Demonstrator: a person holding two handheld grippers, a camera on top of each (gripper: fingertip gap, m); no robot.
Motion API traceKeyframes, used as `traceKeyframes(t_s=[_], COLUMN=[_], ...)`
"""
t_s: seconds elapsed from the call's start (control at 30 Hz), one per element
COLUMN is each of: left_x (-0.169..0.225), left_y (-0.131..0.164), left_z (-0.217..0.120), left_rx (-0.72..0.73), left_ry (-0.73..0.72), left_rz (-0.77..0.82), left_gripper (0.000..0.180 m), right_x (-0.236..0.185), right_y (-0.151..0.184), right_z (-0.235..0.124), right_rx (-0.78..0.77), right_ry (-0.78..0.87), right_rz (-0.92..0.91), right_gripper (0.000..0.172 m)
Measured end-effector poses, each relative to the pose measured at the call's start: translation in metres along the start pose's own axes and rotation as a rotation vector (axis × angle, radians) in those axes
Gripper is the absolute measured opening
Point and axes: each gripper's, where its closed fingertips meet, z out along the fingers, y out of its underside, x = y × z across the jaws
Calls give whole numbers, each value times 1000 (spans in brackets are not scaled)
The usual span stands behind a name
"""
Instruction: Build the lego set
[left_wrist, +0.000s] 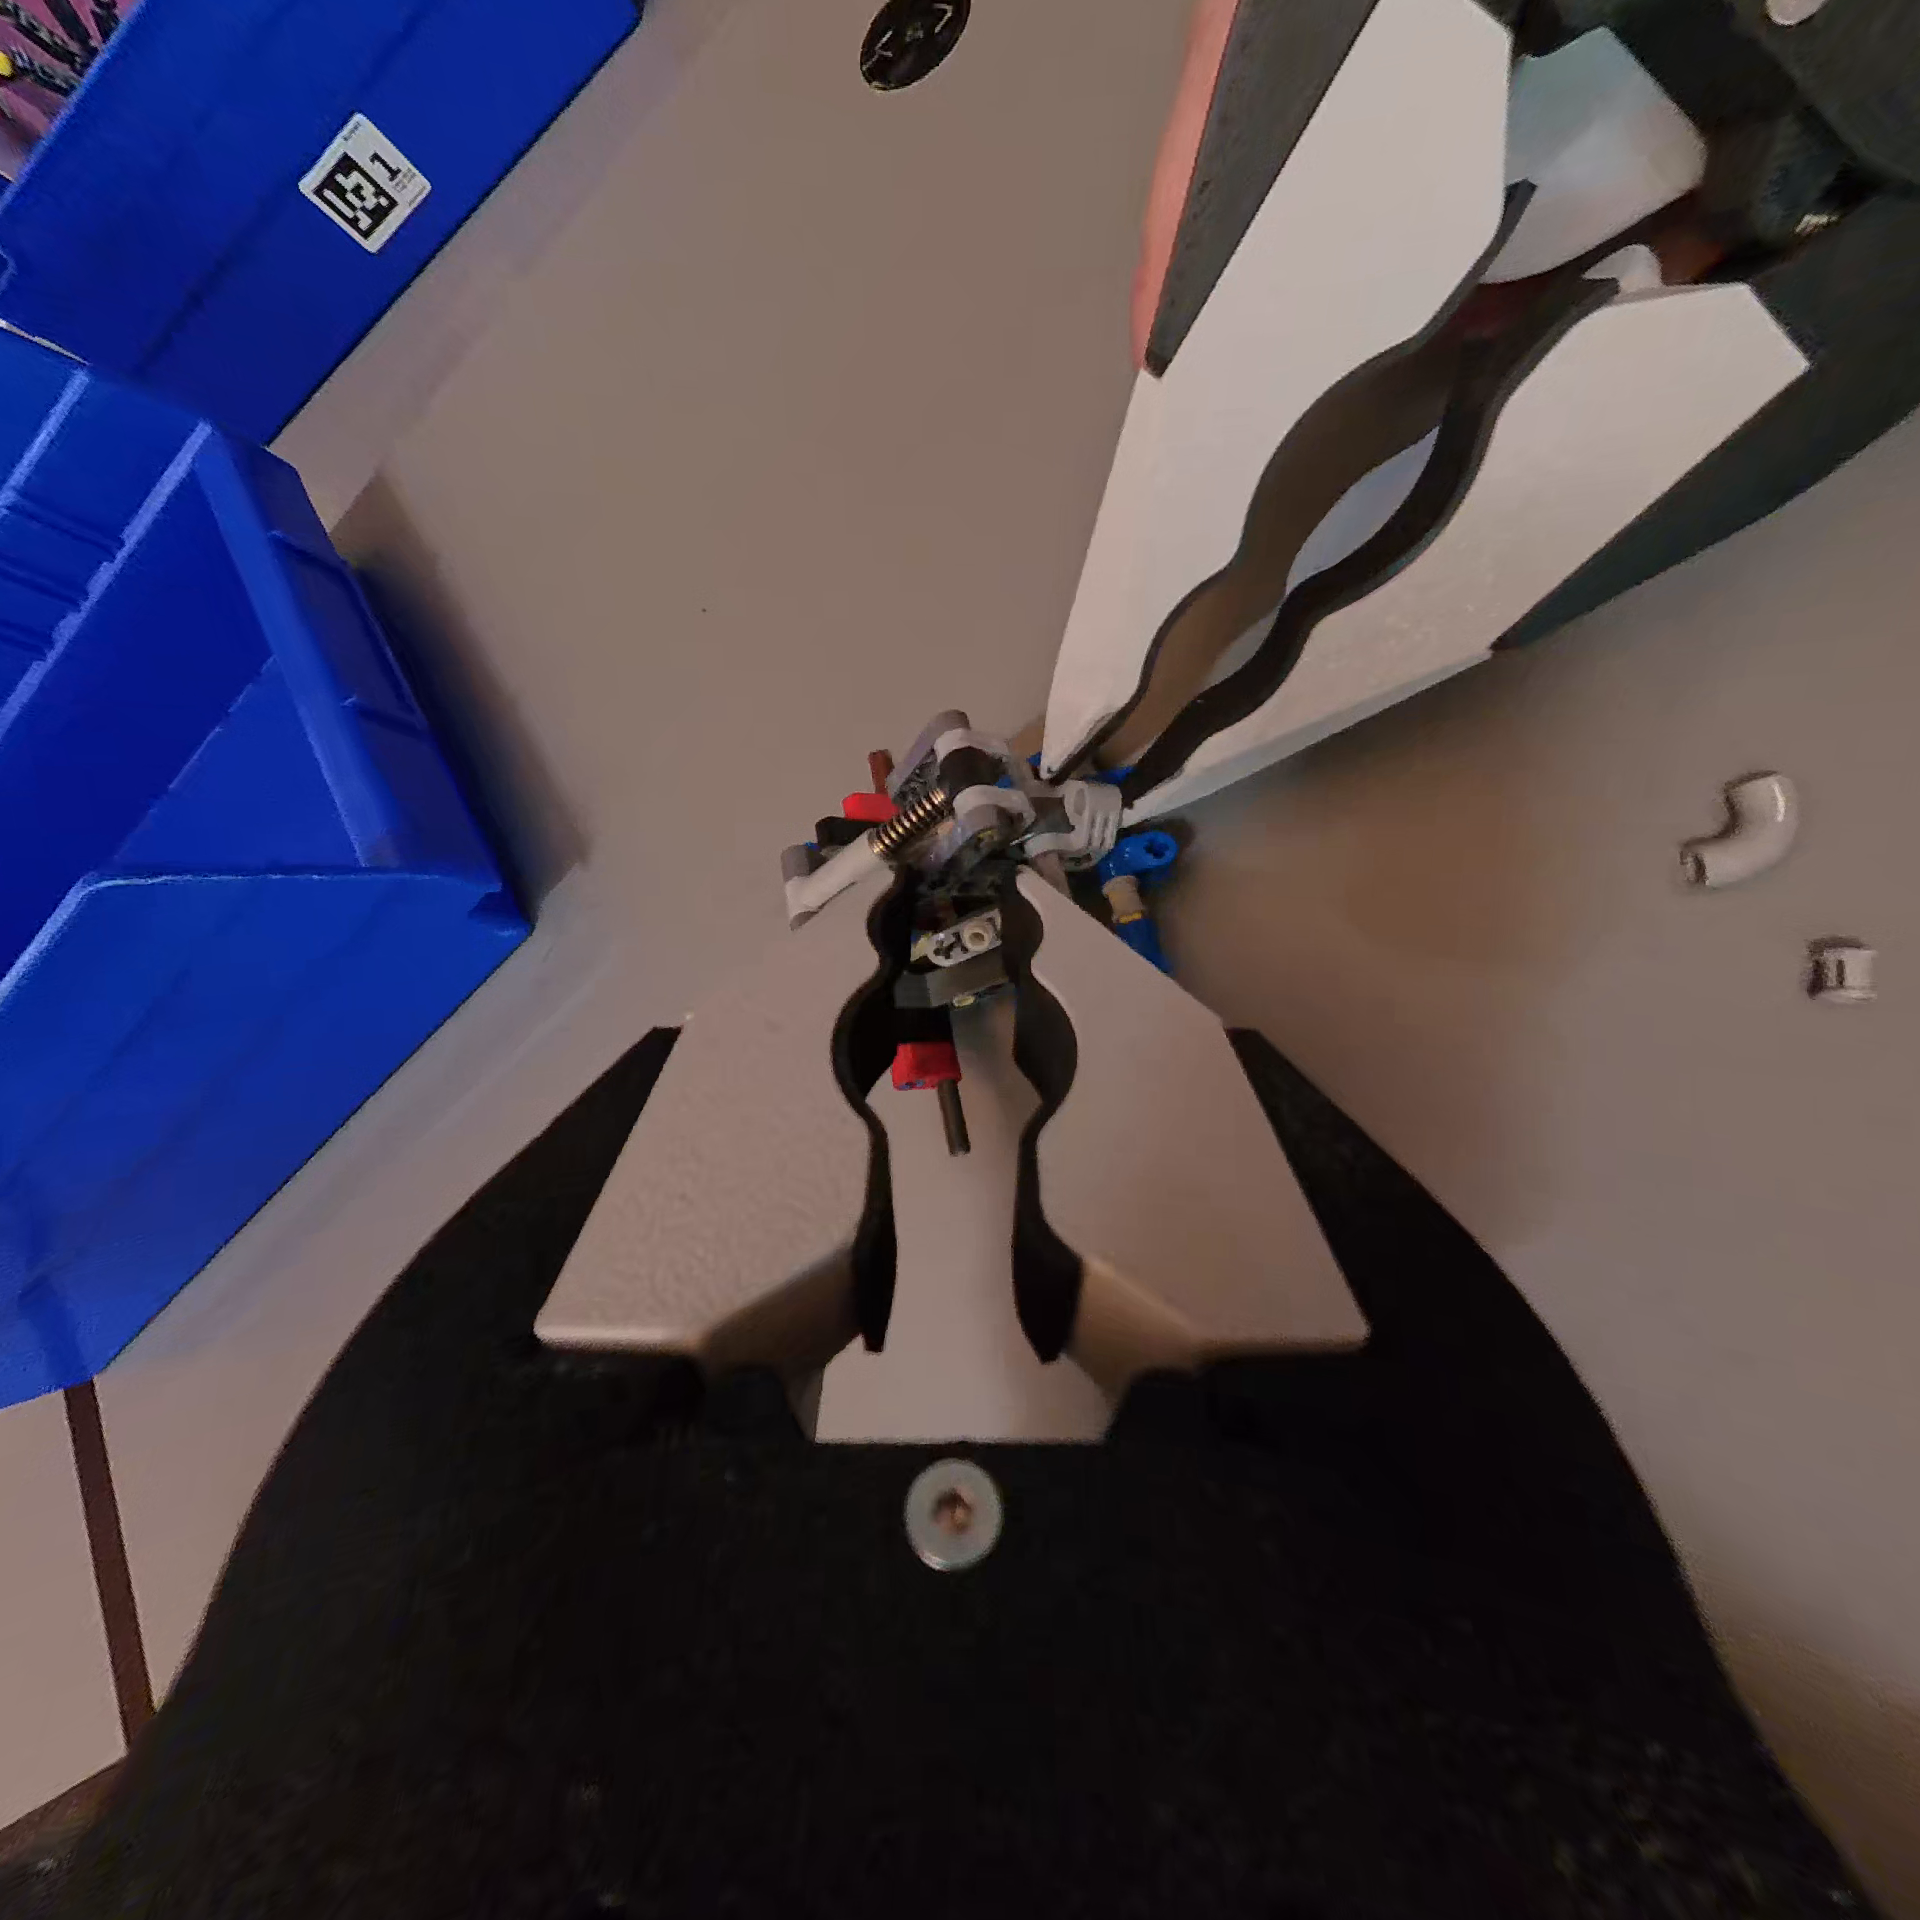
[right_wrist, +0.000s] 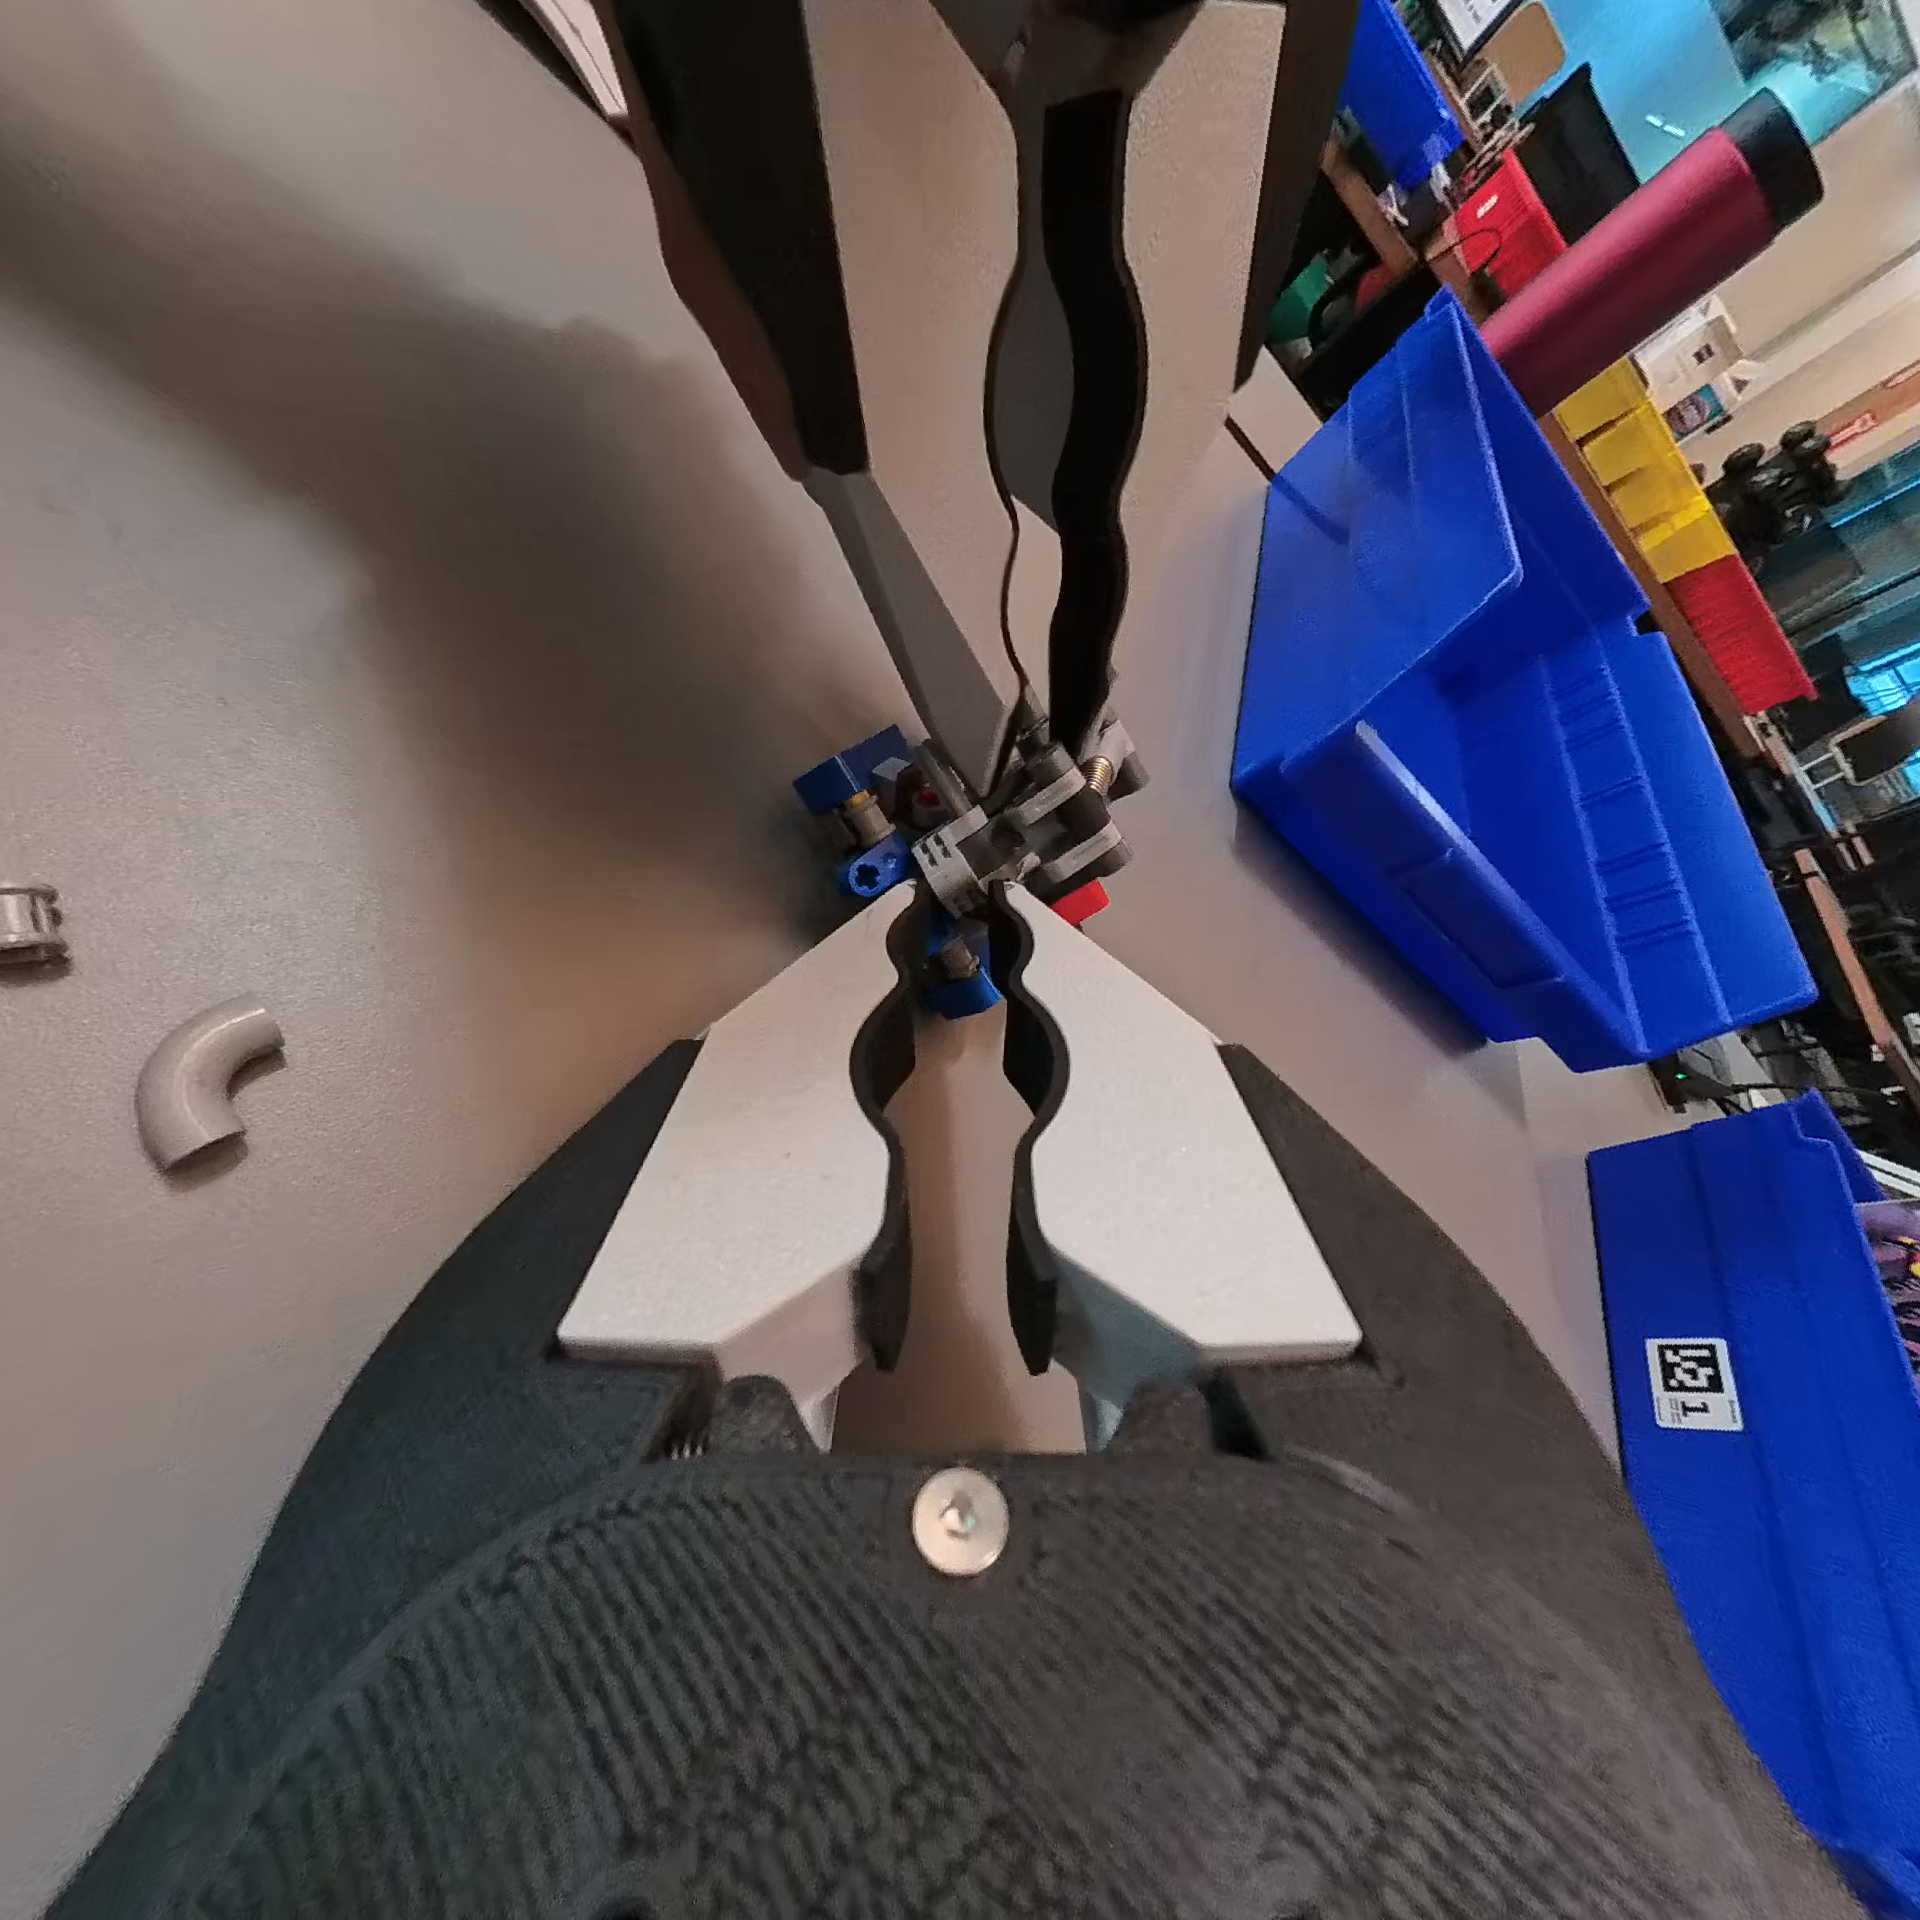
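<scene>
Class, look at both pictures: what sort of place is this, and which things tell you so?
Probably a workshop or lab bench: blue storage bins on a pale table, shelves of gear behind, and a small building-brick assembly being handled.

A pale grey desk (left_wrist: 727, 416) carries everything. In the left wrist view, two blue bins (left_wrist: 208, 831) sit along the left edge, a small brick assembly (left_wrist: 935, 821) lies at the centre, and a black round sticker (left_wrist: 912, 42) shows at the top. A grey elbow piece (left_wrist: 1740, 829) and a small grey ring (left_wrist: 1839, 968) lie apart at the right.
</scene>
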Motion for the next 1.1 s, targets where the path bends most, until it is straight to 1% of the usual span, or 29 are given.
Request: traceKeyframes(t_s=[0.1,0.27,0.4,0.47,0.57,0.63,0.8,0.87,0.9,0.93,1.0,1.07,1.1], left_x=[-1,-5,-8,-10,-8,-9,-11,-11,-9,-8,-7,-7,-8], left_y=[0,-4,-7,-7,-9,-9,-14,-12,-11,-11,-11,-9,-8], left_z=[0,-6,-10,-9,-9,-9,-10,-9,-9,-9,-8,-5,-4], left_rx=[9,89,166,183,201,209,235,227,225,224,217,192,178], left_ry=[5,97,179,192,214,214,228,224,225,217,172,92,44], left_rz=[-22,-201,-314,-349,-367,-380,-418,-407,-397,-384,-348,-306,-280], left_gripper=[11,5,4,4,2,2,1,1,1,2,10,20,21], right_x=[1,8,19,25,36,34,37,38,39,40,39,38,39], right_y=[0,1,-14,-13,-4,1,-1,-1,-1,-3,-4,-7,-10], right_z=[0,-4,-10,-6,-2,4,13,15,15,14,11,8,7], right_rx=[6,7,117,116,67,39,37,36,41,59,72,82,93], right_ry=[2,11,6,-5,4,-44,-44,-42,-45,-44,-82,-125,-127], right_rz=[6,6,134,212,298,329,297,290,287,289,332,370,377], right_gripper=[6,5,4,7,11,17,6,6,2,2,0,0,0])
